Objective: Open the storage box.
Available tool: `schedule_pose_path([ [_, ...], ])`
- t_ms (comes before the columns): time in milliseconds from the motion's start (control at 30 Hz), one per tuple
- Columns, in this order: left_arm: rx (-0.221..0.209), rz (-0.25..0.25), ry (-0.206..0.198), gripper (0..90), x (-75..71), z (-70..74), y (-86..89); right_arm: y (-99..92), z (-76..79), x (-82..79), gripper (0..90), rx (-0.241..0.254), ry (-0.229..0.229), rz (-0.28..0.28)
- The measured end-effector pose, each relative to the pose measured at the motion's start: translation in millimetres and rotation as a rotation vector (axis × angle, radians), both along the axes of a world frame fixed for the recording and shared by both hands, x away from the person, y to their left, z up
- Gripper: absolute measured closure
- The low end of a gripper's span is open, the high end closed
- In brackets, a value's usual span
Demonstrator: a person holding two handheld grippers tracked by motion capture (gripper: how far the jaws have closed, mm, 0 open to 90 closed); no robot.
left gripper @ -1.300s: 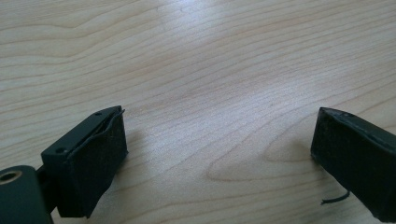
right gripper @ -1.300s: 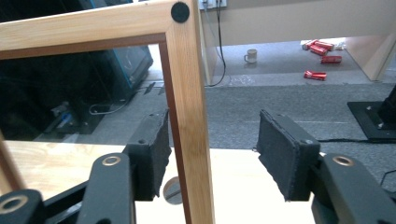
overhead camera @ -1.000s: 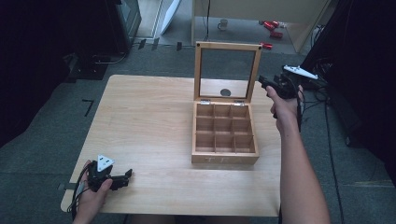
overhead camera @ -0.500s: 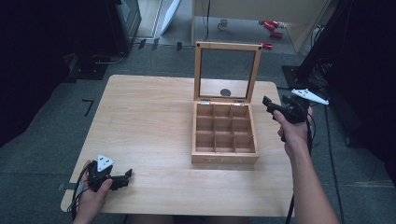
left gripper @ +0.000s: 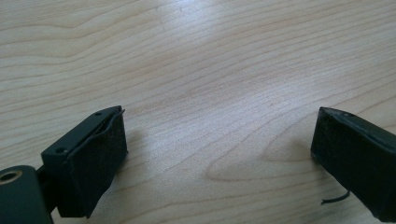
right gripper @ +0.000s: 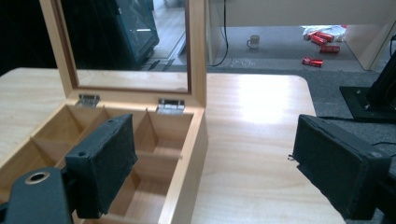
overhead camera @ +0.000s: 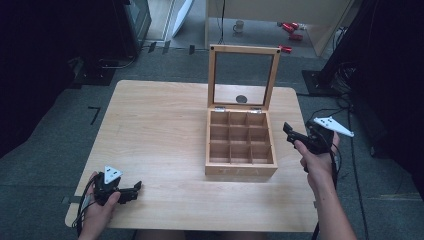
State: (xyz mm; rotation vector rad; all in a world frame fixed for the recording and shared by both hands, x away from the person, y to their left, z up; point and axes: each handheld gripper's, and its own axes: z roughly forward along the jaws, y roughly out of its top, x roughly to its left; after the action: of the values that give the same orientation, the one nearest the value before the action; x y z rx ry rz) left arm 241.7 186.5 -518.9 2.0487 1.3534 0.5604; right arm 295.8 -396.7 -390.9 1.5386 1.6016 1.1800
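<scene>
Pale wood-grain counter [overhead camera: 160, 125] with a square wooden box [overhead camera: 241, 145], nine compartments, glass-paned lid upright.
Right claw [overhead camera: 290, 134] just right of the box, jaws just opened, nothing between; left claw [overhead camera: 134, 191] released, resting near the counter's front-left corner.

- Wooden box [overhead camera: 241, 170], front wall, high view: faint letters, apparently "TEA", pale against the wood and small; the reading is uncertain.
- Box lid [overhead camera: 244, 50], high view: frame and pane carry no legible marking.
- Table [overhead camera: 160, 125]: bare wood grain, nothing written on it.
- Red cans [right gripper: 322, 37] on the floor, right gripper view: too small and blurred to read any brand.
</scene>
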Motion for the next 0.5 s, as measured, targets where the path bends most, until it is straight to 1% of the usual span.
schedule_pose_path([
  [167,0.0,0.0,0.0,3.8,0.0,0.0,-0.1,-0.6,-12.8,-16.3,13.2,-0.014,0.012,0.005],
  [267,0.0,0.0,0.0,3.8,0.0,0.0,-0.1,-1.0,-19.5,-27.1,13.1,-0.037,0.016,0.004],
  [367,0.0,0.0,0.0,3.8,0.0,0.0,0.0,-2.0,-26.2,-40.3,13.1,-0.029,0.02,0.011],
  [500,0.0,0.002,0.0,3.8,-0.4,0.0,-0.5,-1.5,-35.5,-56.8,13.1,-0.072,0.024,0.014],
])
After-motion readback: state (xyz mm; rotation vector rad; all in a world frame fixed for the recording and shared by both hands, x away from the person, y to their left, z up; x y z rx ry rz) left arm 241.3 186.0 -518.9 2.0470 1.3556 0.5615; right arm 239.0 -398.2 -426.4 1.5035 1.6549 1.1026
